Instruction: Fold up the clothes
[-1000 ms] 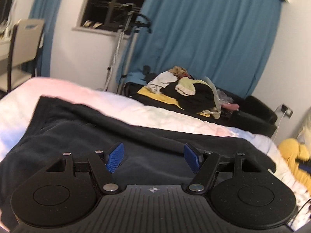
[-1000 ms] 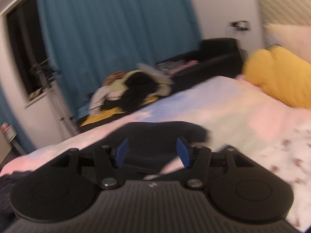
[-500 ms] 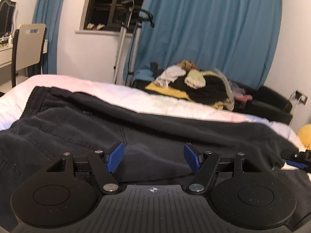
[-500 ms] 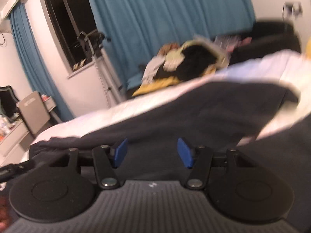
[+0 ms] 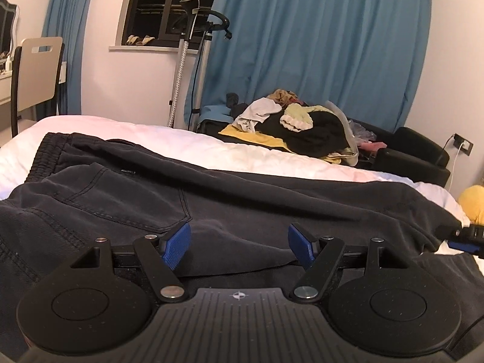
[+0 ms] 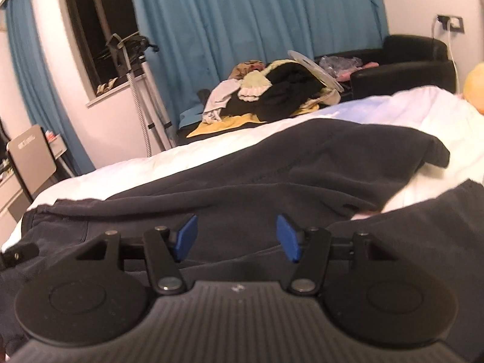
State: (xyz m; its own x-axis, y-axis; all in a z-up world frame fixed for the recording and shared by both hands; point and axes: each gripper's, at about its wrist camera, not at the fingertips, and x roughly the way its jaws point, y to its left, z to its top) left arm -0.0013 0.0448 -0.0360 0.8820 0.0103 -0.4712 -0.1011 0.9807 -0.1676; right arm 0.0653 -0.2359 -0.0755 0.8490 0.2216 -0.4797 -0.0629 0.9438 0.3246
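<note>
Both grippers hang low over the black trousers [image 5: 211, 187], jaws apart and nothing pinched. The left gripper [image 5: 239, 243] has its blue pads spread wide above a wrinkle near the back pocket. The right gripper [image 6: 236, 236] has just been opening its jaws, with only loose cloth lying beneath the gap; its tip also shows at the right edge of the left wrist view.

Taking the bed [image 5: 169, 134] as the landmark: the trousers lie spread flat across its white cover, waistband toward the bed's left end, one leg end folded over toward the right. Behind the bed hangs a blue curtain [image 5: 317, 48], with a dark window to its left. Just beyond the bed's far edge sits a heap of mixed clothes [image 5: 296, 124] on a black sofa [image 5: 414, 148]. A garment steamer [image 5: 187, 60] stands behind the bed, below the window. A chair [image 5: 36, 69] stands off the bed's left end, and something yellow [image 5: 473, 204] lies at its right end.
</note>
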